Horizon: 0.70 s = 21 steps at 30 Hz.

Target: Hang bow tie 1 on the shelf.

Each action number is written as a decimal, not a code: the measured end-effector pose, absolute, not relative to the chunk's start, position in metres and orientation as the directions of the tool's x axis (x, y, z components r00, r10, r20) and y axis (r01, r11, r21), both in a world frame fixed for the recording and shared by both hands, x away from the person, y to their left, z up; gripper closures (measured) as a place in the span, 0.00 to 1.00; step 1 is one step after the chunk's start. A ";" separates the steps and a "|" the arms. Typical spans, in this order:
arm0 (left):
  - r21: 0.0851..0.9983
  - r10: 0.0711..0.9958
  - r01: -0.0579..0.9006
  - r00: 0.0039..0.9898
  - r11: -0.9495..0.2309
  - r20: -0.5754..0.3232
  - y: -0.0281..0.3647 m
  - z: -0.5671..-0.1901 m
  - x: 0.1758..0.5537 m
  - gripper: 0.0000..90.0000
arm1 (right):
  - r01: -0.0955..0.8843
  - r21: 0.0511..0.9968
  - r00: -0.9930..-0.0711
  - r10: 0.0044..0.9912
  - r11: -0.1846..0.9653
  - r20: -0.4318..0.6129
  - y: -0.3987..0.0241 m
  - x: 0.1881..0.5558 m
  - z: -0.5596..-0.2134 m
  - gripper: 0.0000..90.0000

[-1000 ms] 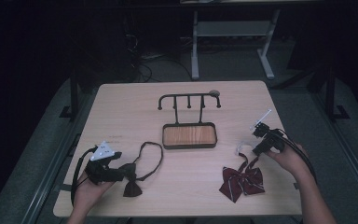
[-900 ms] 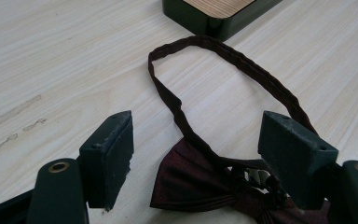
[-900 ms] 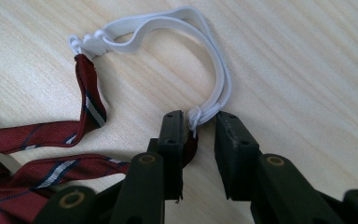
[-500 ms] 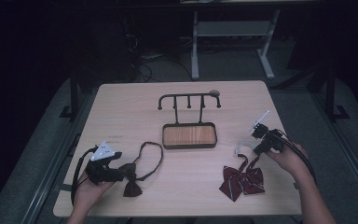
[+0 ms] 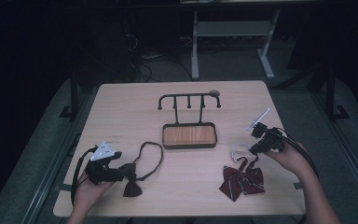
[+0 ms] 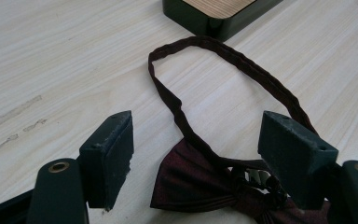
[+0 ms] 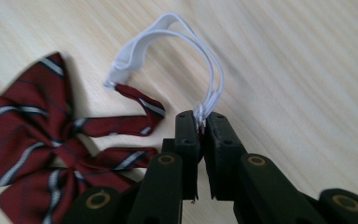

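Your right hand-held gripper (image 7: 201, 122) is pinching the white elastic loop (image 7: 177, 51) of the striped bow tie (image 7: 32, 135); jaws have just been closing and are now clamped tight on the band w/ almost no gap. In the high view that gripper (image 5: 251, 148) is sitting near the counter's right edge, just above and right of the striped bow tie (image 5: 241, 181), which is lying on the counter (image 5: 121, 107) at front right. The elastic (image 5: 239, 150) is arching up from the tie to the jaws, so the band is lifted while the bow itself is resting on the wood, as far as the pics tell.

Your left hand-held gripper (image 6: 209, 149) is standing wide open, pads well apart and gripping nothing. The dark maroon bow tie (image 6: 200, 186) is lying between and just under the jaws, its knot close to the right pad; can't tell whether that pad is touching it. Its neck strap (image 6: 223, 56) is looping away across the counter toward the tray. In the high view the left gripper (image 5: 103, 168) is resting at front left, w/ the dark tie (image 5: 131, 179) just to its right and the strap (image 5: 151, 156) curling up beside it.

The wooden tray w/ black rim (image 5: 189, 136) is sitting mid-counter, and the black hook rack (image 5: 189, 100) is rising from its back edge. Both ties are well apart, one per side.
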<state>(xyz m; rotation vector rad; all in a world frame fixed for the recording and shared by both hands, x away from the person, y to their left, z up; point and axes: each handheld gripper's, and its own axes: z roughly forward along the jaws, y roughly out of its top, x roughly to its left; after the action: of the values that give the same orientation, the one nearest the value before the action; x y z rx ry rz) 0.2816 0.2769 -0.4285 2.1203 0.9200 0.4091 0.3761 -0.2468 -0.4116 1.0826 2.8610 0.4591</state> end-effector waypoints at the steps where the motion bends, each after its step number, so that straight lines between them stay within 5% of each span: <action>1: 0.761 0.727 0.478 0.687 -0.439 -0.012 0.277 -0.429 0.282 0.30 | 0.640 0.291 -0.754 0.654 0.711 0.059 -0.247 0.376 -0.412 0.93; 21: 0.757 0.726 0.481 0.688 -0.444 -0.011 0.276 -0.429 0.282 0.30 | 0.504 0.353 -0.852 0.522 0.789 0.050 -0.230 0.359 -0.357 0.93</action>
<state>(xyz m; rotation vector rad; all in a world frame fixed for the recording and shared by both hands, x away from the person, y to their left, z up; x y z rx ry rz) 0.2817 0.2764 -0.4289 2.1266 0.9211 0.4067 0.3591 -0.2302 -0.3566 0.8388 2.9237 0.5547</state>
